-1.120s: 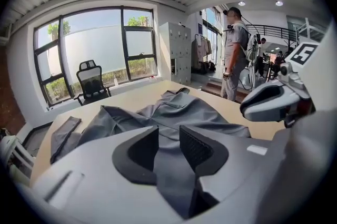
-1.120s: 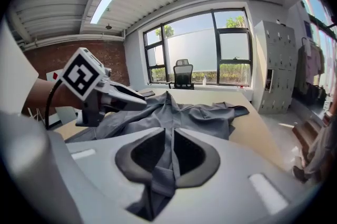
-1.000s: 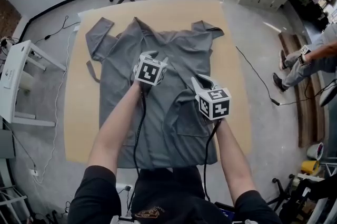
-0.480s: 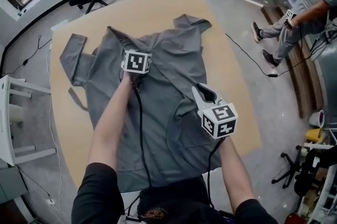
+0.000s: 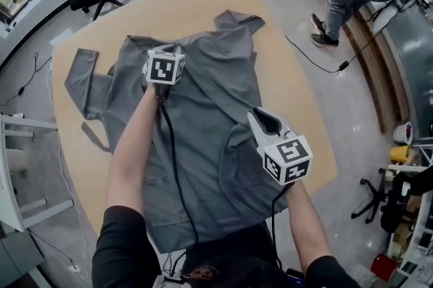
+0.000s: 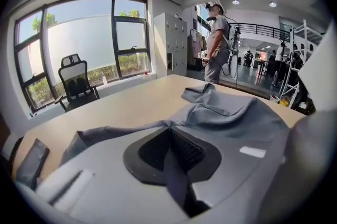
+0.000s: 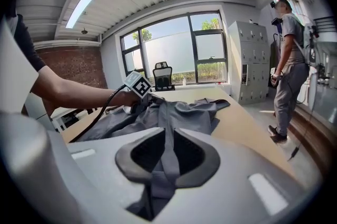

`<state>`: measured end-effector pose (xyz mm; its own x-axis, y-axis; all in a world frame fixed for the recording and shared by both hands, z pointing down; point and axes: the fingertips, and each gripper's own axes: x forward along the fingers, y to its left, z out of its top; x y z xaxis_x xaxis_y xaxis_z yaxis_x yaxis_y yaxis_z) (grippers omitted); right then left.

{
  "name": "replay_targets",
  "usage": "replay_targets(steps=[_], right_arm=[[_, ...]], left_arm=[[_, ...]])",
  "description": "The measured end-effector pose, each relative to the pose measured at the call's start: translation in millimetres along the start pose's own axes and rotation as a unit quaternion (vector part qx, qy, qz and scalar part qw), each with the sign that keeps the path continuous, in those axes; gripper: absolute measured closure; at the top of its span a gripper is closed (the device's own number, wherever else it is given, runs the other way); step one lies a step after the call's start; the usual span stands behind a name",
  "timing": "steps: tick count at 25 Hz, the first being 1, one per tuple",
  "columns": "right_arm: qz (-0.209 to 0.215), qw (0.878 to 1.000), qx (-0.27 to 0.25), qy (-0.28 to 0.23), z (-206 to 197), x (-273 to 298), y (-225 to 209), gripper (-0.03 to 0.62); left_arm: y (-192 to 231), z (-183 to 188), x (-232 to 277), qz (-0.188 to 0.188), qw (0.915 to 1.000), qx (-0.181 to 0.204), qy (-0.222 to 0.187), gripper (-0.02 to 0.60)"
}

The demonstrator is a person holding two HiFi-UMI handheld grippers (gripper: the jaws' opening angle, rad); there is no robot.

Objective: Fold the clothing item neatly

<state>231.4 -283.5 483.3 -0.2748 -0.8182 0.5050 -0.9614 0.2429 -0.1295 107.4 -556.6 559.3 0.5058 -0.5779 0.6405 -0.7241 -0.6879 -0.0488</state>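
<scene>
While tan board shows round the garment, left claw just closed on it and right claw grips it

A wide tan table is carrying a grey garment, which is lying spread over most of its top. One sleeve is lying flat near the table's left edge, and bare tan surface is showing around the cloth.
</scene>
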Motion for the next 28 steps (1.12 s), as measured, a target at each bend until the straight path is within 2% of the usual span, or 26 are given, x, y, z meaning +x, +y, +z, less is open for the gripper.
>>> replay_targets(steps=[3, 6, 10, 19, 25, 28], right_arm=[[0.007, 1.000, -0.001, 0.002, -1, -3, 7, 0.552], [0.016, 1.000, -0.005, 0.007, -3, -4, 15, 0.551], [0.028, 0.999, -0.001, 0.019, -9, -2, 24, 0.552], [0.036, 0.997, 0.024, 0.057, -31, 37, 38, 0.551], [0.051, 0.996, 0.034, 0.069, -30, 64, 50, 0.552], [0.052, 0.995, 0.035, 0.075, -32, 72, 55, 0.551]], left_arm=[[27, 19, 6, 0.021, 0.9997, 0.009, -0.011, 0.567], [56, 44, 12, 0.058, 0.9965, 0.054, -0.025, 0.568], [84, 54, 32, 0.080, 0.9942, 0.072, -0.008, 0.568], [128, 54, 82, 0.081, 0.9941, 0.069, 0.020, 0.568], [133, 56, 113, 0.079, 0.9932, 0.080, 0.027, 0.566], [132, 43, 124, 0.074, 0.9937, 0.074, 0.041, 0.566]])
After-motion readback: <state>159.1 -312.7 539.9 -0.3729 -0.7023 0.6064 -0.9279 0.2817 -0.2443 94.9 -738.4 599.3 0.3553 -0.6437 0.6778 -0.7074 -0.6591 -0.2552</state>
